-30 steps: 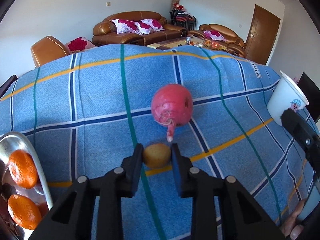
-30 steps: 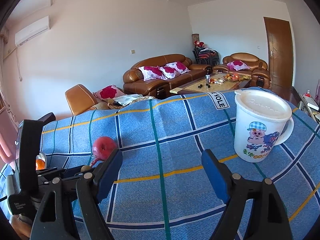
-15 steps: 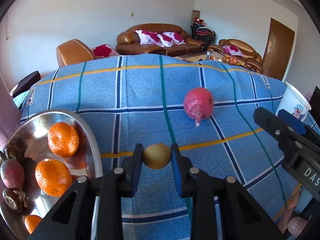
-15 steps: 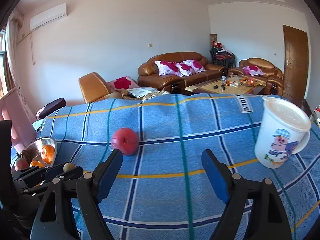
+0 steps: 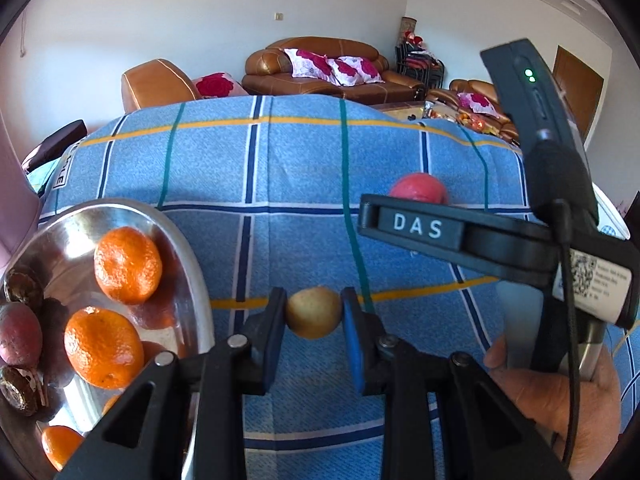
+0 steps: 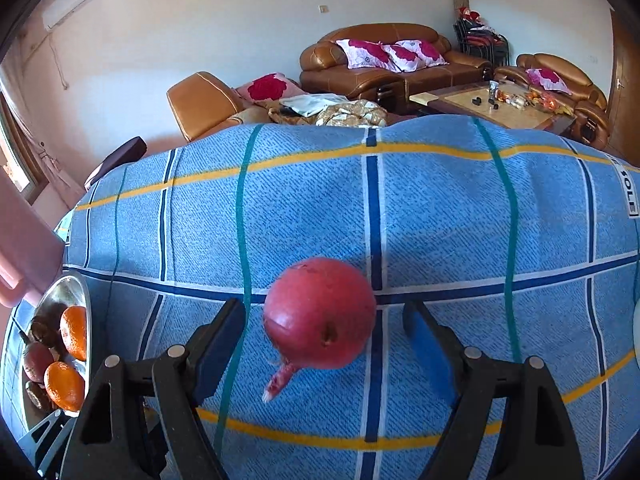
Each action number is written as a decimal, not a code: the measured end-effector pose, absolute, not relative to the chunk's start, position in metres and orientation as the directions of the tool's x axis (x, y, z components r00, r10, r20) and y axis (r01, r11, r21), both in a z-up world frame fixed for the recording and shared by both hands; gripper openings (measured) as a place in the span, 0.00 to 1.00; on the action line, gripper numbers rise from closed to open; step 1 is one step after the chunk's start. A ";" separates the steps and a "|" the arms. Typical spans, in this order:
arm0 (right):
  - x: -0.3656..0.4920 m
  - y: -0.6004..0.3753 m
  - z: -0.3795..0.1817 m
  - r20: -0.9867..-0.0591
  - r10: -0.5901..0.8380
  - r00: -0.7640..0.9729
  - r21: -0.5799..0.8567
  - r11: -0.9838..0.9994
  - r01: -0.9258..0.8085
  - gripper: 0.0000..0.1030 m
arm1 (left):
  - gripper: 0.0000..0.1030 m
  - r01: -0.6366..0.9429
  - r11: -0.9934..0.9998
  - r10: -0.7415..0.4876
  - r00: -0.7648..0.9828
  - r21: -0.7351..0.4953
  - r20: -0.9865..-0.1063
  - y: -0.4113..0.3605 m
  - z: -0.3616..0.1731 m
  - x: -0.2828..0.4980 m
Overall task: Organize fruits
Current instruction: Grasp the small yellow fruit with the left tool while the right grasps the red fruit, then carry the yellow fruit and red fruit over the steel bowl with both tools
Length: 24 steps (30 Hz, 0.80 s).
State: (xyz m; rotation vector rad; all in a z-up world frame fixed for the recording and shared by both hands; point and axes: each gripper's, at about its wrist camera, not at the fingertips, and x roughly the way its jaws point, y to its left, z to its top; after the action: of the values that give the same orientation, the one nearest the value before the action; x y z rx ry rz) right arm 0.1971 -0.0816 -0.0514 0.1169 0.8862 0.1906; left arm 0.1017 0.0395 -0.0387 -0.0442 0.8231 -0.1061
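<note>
1. Two fruits are in play: a small yellow-brown fruit and a red fruit with a pink stalk end.
2. Small fruit: pinched between the closed jaws of the left gripper, one pad on each side. It sits above the blue checked cloth, just right of the steel bowl.
3. Red fruit: it lies on the cloth between the jaws of the right gripper, stalk end towards the camera. A gap shows on both sides, so neither pad touches it; the jaws are closing.
4. From the left wrist view the red fruit is half hidden behind the right gripper's black finger marked "DAS".
5. Bowl: it stands at the left edge of the cloth and holds several oranges, a dull red fruit and some dark brown pieces, possibly dried fruit; the edge of the view is too warped to say.
6. Right hand: it wraps the right gripper's handle at the lower right of the left wrist view.
7. White cup: only a sliver shows behind the right gripper, at the right of the cloth.
8. Beyond the bench: brown leather sofas with pink-flowered cushions, and a low table with small things on it.
</note>
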 end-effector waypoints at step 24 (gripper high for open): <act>0.037 -0.121 -0.004 -0.480 0.094 0.872 0.173 0.985 -0.011 0.52 | 0.28 0.101 0.994 -0.060 0.800 0.036 -0.597 0.027 -0.018 0.071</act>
State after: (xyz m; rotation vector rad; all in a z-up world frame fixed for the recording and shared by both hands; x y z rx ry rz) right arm 0.0371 -0.1206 -0.0044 0.1675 0.5086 0.0550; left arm 0.0708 0.0266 -0.0184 0.0668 0.6382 -0.0863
